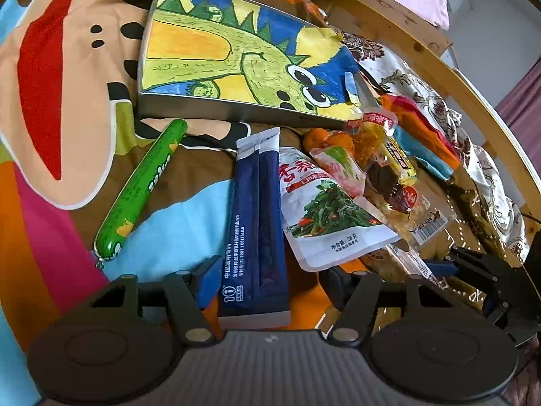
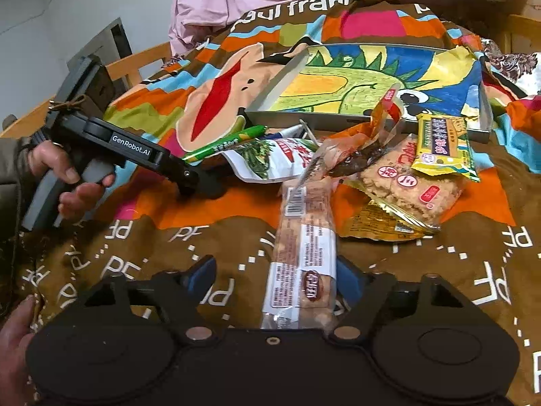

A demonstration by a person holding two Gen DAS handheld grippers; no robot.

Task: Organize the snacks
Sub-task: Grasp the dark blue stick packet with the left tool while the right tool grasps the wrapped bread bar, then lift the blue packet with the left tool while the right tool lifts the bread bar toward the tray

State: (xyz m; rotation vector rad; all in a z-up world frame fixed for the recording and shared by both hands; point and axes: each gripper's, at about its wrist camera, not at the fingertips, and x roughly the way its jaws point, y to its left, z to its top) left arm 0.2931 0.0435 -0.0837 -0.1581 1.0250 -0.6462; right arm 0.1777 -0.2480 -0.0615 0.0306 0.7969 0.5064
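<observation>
Blue sachet point(image 1: 255, 223) lies lengthwise between the left gripper's point(image 1: 270, 282) fingers point(image 1: 208, 280), near end close to the gripper body. A gap shows on both sides; the pads are not pressing it. Fingers about half open, nothing held.

Clear-wrapped bar point(image 2: 304, 267) lies lengthwise between the right gripper's point(image 2: 275, 279) fingers point(image 2: 203, 277). Wide gap to the left finger; the right finger sits just beside the wrapper, and contact cannot be told. Partly open, no grip seen.

Just right of the sachet: white pouch point(image 1: 324, 209) printed with greens, overlapping a heap of small packets point(image 1: 382, 162). Green sausage point(image 1: 142, 189) lies well left of the sachet, tilted.

In the right wrist view, beyond the bar: rice-cake pack point(image 2: 412, 182), yellow packet point(image 2: 443, 145) on top of it, gold wrapper point(image 2: 382, 220) beneath.

Behind everything, a shallow tin point(image 1: 230, 111) lined with a dinosaur drawing, empty of snacks. All rests on a bright cartoon-print cloth point(image 1: 61, 77) over the surface, wooden rail point(image 1: 439, 50) at its far edge.

A hand point(image 2: 67, 176) grips the left gripper's handle.
</observation>
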